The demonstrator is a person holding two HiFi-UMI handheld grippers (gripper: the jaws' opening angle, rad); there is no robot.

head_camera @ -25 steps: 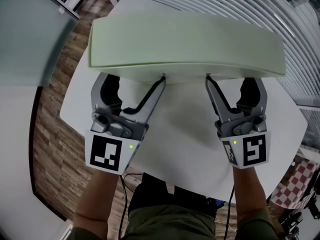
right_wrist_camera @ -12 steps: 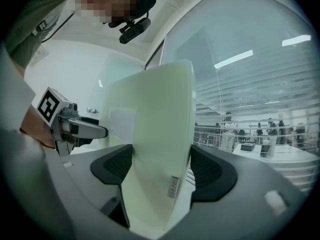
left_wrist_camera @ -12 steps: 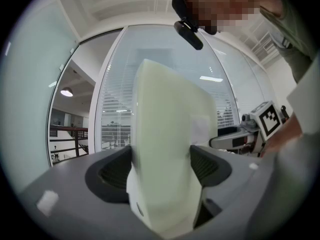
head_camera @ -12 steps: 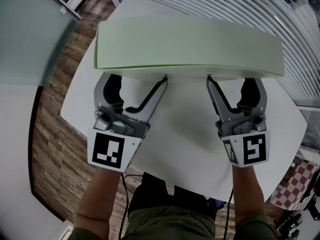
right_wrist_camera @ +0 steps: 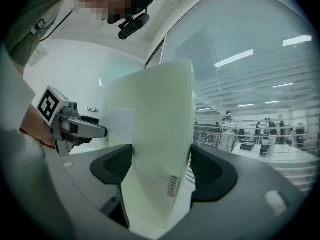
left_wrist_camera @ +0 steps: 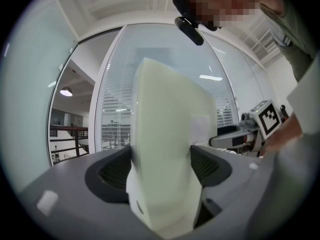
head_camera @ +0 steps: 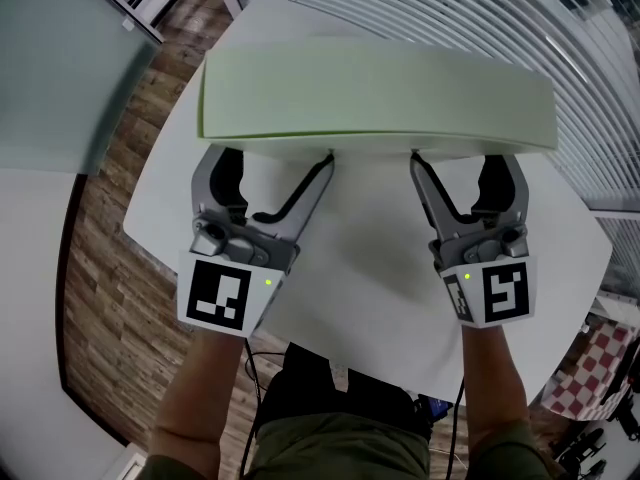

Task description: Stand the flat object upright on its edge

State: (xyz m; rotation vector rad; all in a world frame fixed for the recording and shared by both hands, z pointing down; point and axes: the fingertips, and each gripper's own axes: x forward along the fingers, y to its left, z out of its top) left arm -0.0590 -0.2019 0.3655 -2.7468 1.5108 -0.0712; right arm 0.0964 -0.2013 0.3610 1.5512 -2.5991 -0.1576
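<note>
Left gripper [head_camera: 277, 156]: jaws spread wide, clamping the near long edge of the thick pale green foam slab [head_camera: 375, 93], one pad on each face.
Right gripper [head_camera: 457, 158]: same wide pinch, further right along that edge.
Slab position: over the round white table [head_camera: 350, 268], spanning both grippers, broad face tilted up.
Hidden: the slab's far edge; whether it touches the table cannot be told.
Hard to read: small grey tag [right_wrist_camera: 171, 185] on the slab's rim.

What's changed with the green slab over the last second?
The green slab looks shorter and narrower from the head view, so it seems tipped a little more upright. The left gripper and right gripper stay clamped on its near edge, above the white table.
</note>
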